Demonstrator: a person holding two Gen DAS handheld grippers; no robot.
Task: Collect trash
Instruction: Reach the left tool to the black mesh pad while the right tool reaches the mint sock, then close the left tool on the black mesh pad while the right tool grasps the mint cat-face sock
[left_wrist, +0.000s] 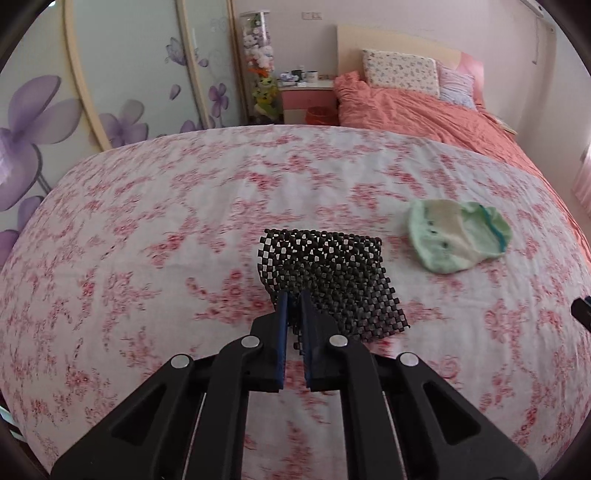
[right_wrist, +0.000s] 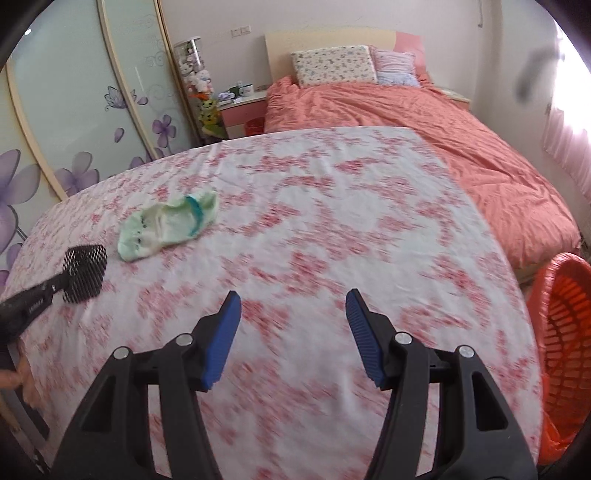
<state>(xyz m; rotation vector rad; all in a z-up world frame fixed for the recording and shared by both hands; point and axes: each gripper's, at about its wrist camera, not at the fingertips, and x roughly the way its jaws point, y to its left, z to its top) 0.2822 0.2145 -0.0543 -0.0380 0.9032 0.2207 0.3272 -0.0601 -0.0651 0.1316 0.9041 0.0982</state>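
My left gripper (left_wrist: 294, 295) is shut on the near edge of a black mesh mat (left_wrist: 332, 273), which hangs just over the floral sheet (left_wrist: 184, 206). From the right wrist view the same mat (right_wrist: 85, 274) shows at the far left, held up by the left gripper (right_wrist: 61, 283). A pale green sock (left_wrist: 458, 234) lies crumpled on the sheet to the right of the mat; it also shows as the sock (right_wrist: 168, 225) left of centre. My right gripper (right_wrist: 293, 299) stands open over bare sheet (right_wrist: 332, 221), nothing between its blue pads (right_wrist: 221, 339).
An orange plastic basket (right_wrist: 565, 332) stands beside the mattress at the right edge. Beyond lies a bed with a salmon duvet (right_wrist: 424, 122) and pillows. A pink nightstand (left_wrist: 306, 99) and flowered wardrobe doors (left_wrist: 55, 110) are at the back left.
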